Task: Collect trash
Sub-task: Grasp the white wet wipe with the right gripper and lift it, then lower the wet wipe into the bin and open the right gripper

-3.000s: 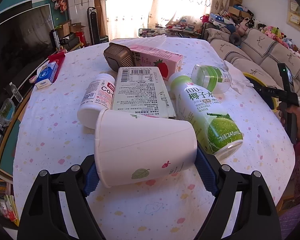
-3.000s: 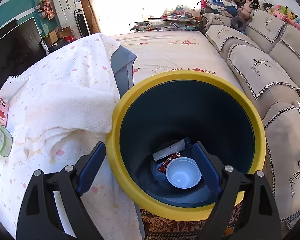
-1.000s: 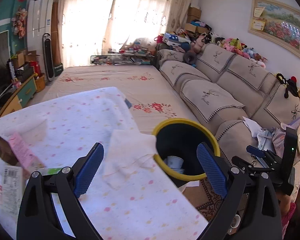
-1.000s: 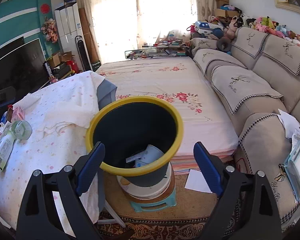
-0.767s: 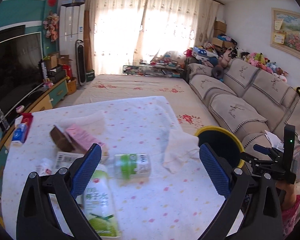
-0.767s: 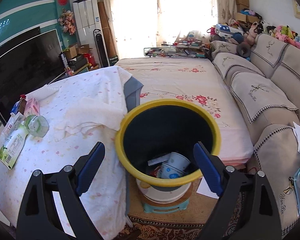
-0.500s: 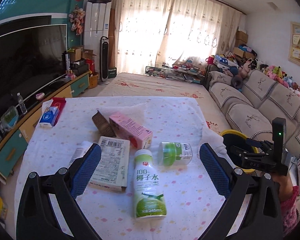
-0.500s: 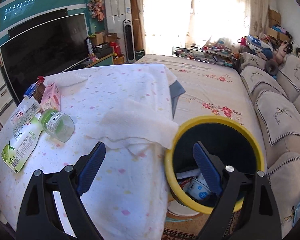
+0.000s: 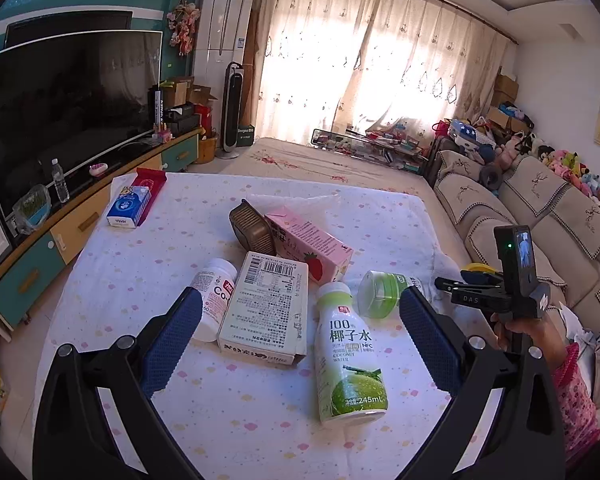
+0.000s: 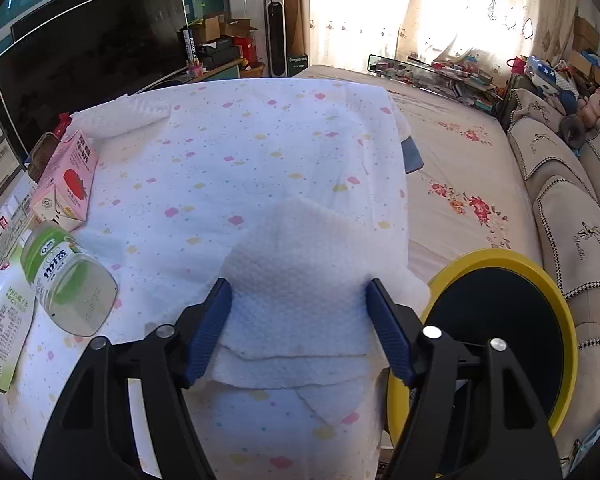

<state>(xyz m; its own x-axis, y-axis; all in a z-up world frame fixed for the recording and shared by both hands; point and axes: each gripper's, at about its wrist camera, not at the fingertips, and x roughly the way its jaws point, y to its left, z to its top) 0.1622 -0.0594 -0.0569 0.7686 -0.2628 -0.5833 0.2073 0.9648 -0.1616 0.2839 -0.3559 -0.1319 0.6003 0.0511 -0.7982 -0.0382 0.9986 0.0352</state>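
- The right gripper [image 10: 298, 324] sits low in the centre of its own view, its jaws about half open and just now closing in, one blue pad on either side of the crumpled white paper towel [image 10: 300, 276]. The pads look to be at the towel's edges; I judge they are not yet pinching it.
- The towel lies at the near right corner of the table [image 10: 260, 152], drooping over the edge, just beside the yellow-rimmed bin [image 10: 496, 258] at the lower right of that frame.
- To do this step well, I would sink the pads lower before closing fully, so they gather several folds rather than one loose layer. The tablecloth beneath is soft and could be pinched along with the towel; lifting slowly would show that.
- The carry is short: up, then right, over the bin's dark mouth, and release well inside the rim.
- The left gripper [image 9: 296, 332] stands wide open and empty at the bottom of its view, above the remaining trash: the coconut water bottle [image 9: 348, 356], the flat carton [image 9: 266, 306], the white bottle [image 9: 216, 298], the green jar [image 9: 380, 294] and the pink milk carton [image 9: 312, 250].
- The coconut water bottle lies nearest between its jaws and seems the likely next pick.
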